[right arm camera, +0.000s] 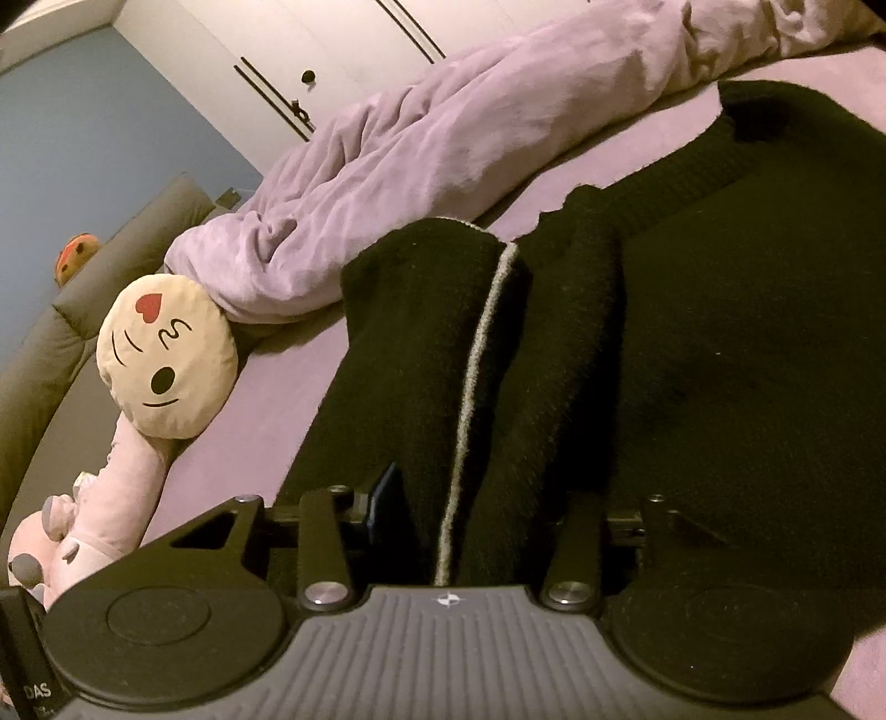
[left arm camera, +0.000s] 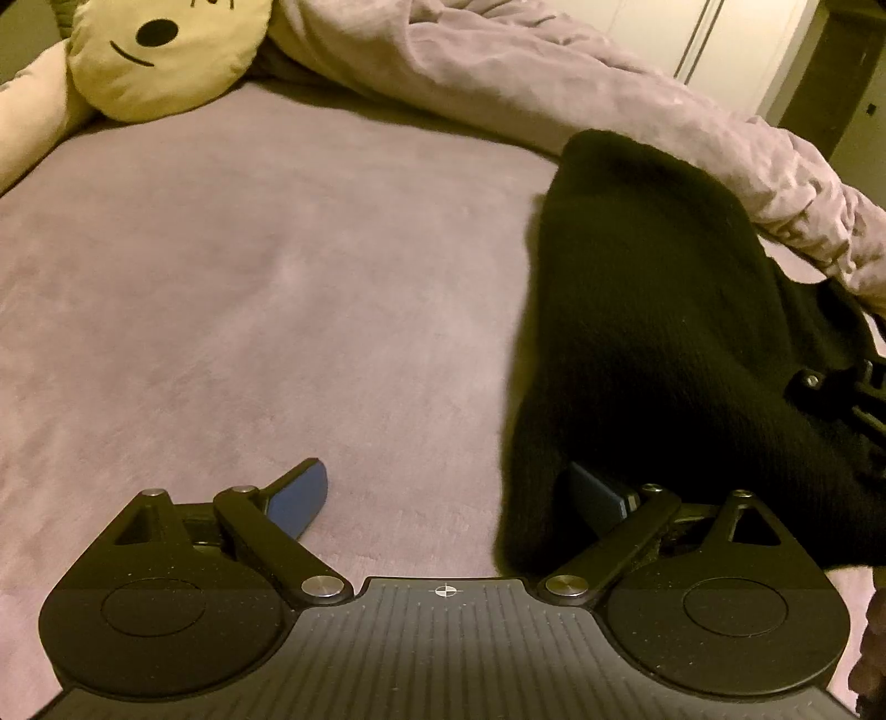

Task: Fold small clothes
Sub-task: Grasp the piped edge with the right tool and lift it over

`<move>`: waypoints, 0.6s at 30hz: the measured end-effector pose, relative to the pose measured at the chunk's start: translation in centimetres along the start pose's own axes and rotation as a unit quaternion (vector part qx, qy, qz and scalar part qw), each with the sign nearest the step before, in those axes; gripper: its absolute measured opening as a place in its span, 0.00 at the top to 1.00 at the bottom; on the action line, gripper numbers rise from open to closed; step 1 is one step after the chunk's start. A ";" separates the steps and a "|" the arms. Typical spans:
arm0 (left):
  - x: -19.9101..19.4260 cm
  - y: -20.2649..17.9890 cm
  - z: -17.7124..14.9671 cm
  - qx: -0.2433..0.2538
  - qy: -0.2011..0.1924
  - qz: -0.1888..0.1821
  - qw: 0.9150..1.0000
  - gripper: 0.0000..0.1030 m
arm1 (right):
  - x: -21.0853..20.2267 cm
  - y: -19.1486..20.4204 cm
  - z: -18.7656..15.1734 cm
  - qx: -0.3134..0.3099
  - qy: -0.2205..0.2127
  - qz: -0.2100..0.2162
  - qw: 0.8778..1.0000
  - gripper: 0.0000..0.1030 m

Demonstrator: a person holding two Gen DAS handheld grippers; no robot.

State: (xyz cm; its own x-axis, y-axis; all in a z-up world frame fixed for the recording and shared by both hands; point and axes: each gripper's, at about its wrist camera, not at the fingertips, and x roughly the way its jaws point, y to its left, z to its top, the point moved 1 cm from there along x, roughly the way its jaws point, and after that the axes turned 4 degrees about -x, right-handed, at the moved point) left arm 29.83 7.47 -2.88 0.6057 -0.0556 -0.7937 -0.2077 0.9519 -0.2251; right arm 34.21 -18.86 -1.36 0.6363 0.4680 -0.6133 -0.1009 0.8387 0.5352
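A black knitted garment (left arm camera: 653, 332) lies on the purple bed sheet (left arm camera: 249, 304), at the right of the left wrist view. My left gripper (left arm camera: 448, 498) is open, its left blue pad (left arm camera: 296, 498) bare over the sheet and its right pad (left arm camera: 595, 501) against the garment's edge. In the right wrist view the garment (right arm camera: 720, 332) fills the middle and right, with a raised fold bearing a grey stripe (right arm camera: 470, 376). My right gripper (right arm camera: 487, 509) is shut on that fold; its left pad (right arm camera: 387, 507) shows, the right is hidden in cloth.
A bunched purple duvet (left arm camera: 526, 72) runs along the far side of the bed. A cream face pillow (left arm camera: 166, 50) and a pink plush toy (right arm camera: 99, 498) lie at the head end. White wardrobe doors (right arm camera: 310, 44) stand beyond.
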 end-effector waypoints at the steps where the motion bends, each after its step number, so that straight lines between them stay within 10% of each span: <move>1: -0.1 -0.1 0.0 0.000 0.000 0.002 1.000 0.05 | 0.0 0.0 0.0 -0.003 -0.001 0.000 1.000 0.62; 6: -1.3 -0.4 -0.4 0.017 -0.003 0.011 1.000 0.06 | -1.4 1.6 0.7 -0.069 -0.030 -0.004 0.997 0.84; 18: -3.7 -3.1 -2.2 0.062 -0.009 -0.004 0.998 0.06 | -9.5 -0.7 4.3 -0.238 -0.123 -0.166 0.949 0.88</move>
State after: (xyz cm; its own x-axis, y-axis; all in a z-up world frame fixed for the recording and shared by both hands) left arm 26.59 4.04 -0.52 0.6212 -0.0596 -0.7814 -0.1060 0.9816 -0.1591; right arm 31.52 -25.11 6.56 0.8467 0.1262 -0.5169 -0.1608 0.9867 -0.0225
